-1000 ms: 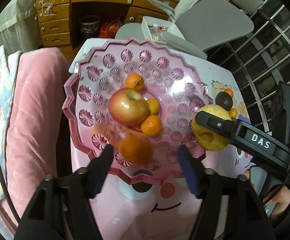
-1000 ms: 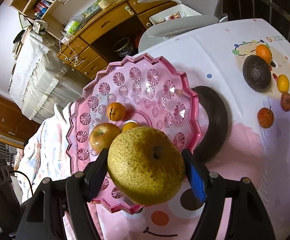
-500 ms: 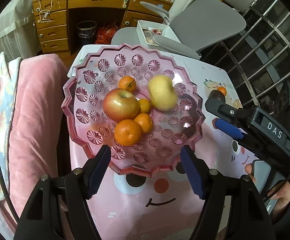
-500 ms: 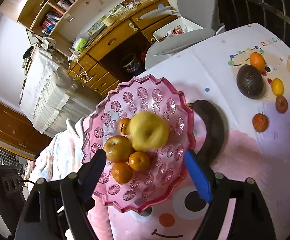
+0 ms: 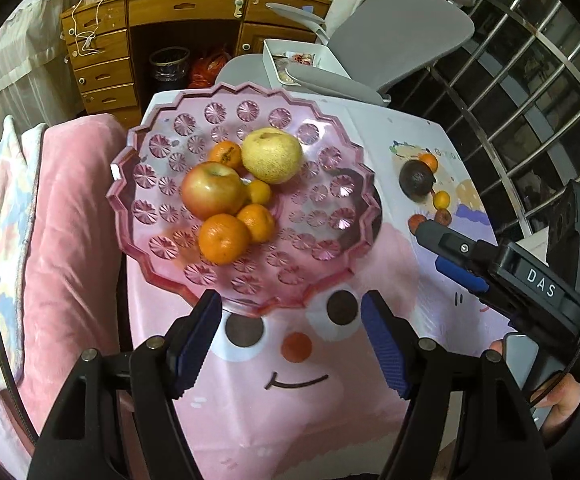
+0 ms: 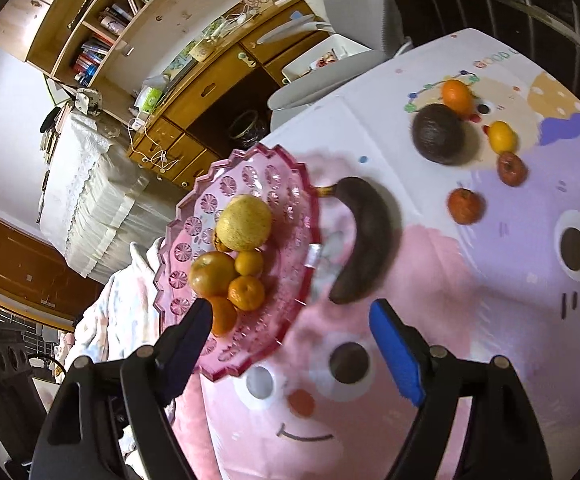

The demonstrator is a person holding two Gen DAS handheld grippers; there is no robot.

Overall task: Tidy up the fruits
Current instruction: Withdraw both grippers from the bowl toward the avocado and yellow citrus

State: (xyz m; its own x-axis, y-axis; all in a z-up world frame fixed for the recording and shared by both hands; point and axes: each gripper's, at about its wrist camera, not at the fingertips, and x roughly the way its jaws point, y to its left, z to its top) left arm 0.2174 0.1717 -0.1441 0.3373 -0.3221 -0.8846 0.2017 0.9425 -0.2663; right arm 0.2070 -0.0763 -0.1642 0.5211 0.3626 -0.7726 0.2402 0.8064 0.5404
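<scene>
A pink cut-glass plate [image 5: 330, 216] [image 6: 290, 216] holds a yellow pear [image 5: 271, 155] [image 6: 243, 222], a red apple [image 5: 211, 196] [image 6: 211, 274] and several oranges [image 5: 223, 239]. My left gripper [image 5: 292, 336] is open and empty, above the tablecloth just short of the plate's near rim. My right gripper [image 6: 292, 344] [image 5: 432, 250] is also open and empty, off the plate's right side. A blackened banana [image 6: 364, 240] lies beside the plate. A dark avocado [image 6: 438, 134] [image 5: 416, 178] and an orange [image 6: 456, 96] sit farther right, among small yellow and red fruits.
A pink cartoon tablecloth [image 5: 290, 400] covers the table. A pink cushion [image 5: 73, 240] adjoins its left edge. A grey office chair [image 5: 390, 40] and a wooden desk [image 5: 169, 12] stand behind. A metal railing [image 5: 530, 100] runs along the right.
My right gripper let go of the pear, which now rests in the plate. The orange between my left fingers now lies in the plate. Both grippers drew back toward the near edge.
</scene>
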